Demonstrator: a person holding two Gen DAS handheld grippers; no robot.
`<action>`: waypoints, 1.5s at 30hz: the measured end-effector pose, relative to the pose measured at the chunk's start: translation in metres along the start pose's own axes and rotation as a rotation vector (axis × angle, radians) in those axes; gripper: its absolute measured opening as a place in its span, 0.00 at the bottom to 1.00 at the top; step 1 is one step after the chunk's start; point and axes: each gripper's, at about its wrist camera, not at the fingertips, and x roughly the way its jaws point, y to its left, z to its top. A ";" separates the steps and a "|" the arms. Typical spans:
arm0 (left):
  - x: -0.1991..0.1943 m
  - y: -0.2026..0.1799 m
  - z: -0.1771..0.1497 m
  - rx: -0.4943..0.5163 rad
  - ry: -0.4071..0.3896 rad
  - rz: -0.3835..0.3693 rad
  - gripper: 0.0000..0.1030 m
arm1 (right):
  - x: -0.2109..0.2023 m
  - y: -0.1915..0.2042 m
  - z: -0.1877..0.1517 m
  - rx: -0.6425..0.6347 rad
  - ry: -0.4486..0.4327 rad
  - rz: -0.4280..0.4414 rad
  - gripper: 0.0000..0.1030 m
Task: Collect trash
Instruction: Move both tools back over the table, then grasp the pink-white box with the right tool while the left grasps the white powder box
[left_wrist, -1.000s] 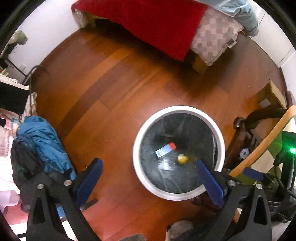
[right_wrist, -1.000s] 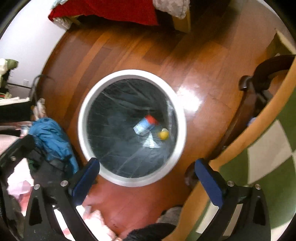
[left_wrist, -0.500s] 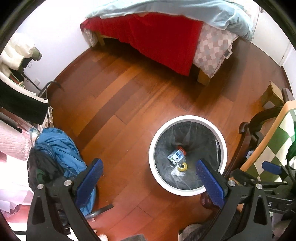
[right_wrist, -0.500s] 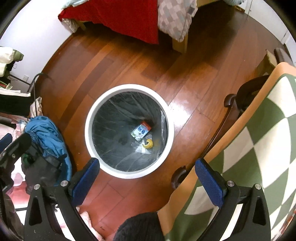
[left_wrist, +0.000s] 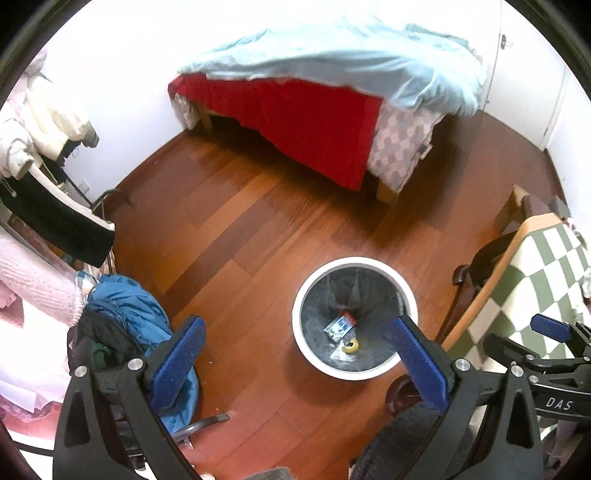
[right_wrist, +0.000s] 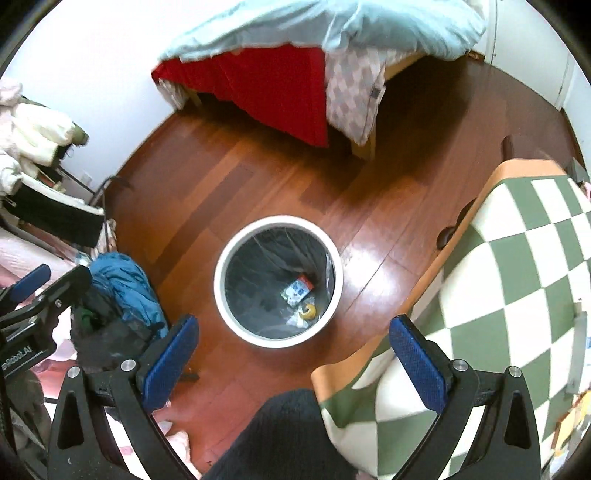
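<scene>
Far left, along the wall: pale and pink garments (left_wrist: 44, 122) heaped on a rack. Below them, a crumpled blue jacket (left_wrist: 129, 306) on a chair at the left edge of the wooden floor (left_wrist: 236, 236).

Left gripper (left_wrist: 295, 358): blue pads (left_wrist: 177, 358) spread wide, nothing between them, held high over the floor and pointing down. In its view, the right pad overlaps the near right rim of the bin.

Middle of the floor: a round white trash bin (right_wrist: 221, 295), lined with a dark bag, upright. At the bottom, toward its right side, a small blue-and-white carton with a red end (right_wrist: 297, 288), tilted; just beside it a yellow ring-like scrap (right_wrist: 308, 311) and a bit of clear wrapping, too small to read further.

Behind, against the far wall: a bed (left_wrist: 332, 66) with pale blue cover, red sheet hanging down the side, checked blanket at the right corner.

Right gripper (right_wrist: 293, 358): pads likewise wide apart and empty, aimed down over the near edge of the bin.

Right: green-and-white checked tabletop (right_wrist: 517, 266) with orange edge, and a dark wooden chair (left_wrist: 476, 266) tucked beside it.
</scene>
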 end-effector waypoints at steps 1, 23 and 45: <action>-0.012 -0.003 0.001 0.004 -0.017 -0.008 1.00 | -0.016 -0.002 -0.002 0.008 -0.023 0.012 1.00; -0.075 -0.299 -0.029 0.342 -0.010 -0.341 1.00 | -0.210 -0.313 -0.169 0.601 -0.153 -0.240 1.00; -0.023 -0.485 -0.135 0.548 0.136 -0.266 1.00 | -0.139 -0.473 -0.251 0.355 0.208 -0.390 0.76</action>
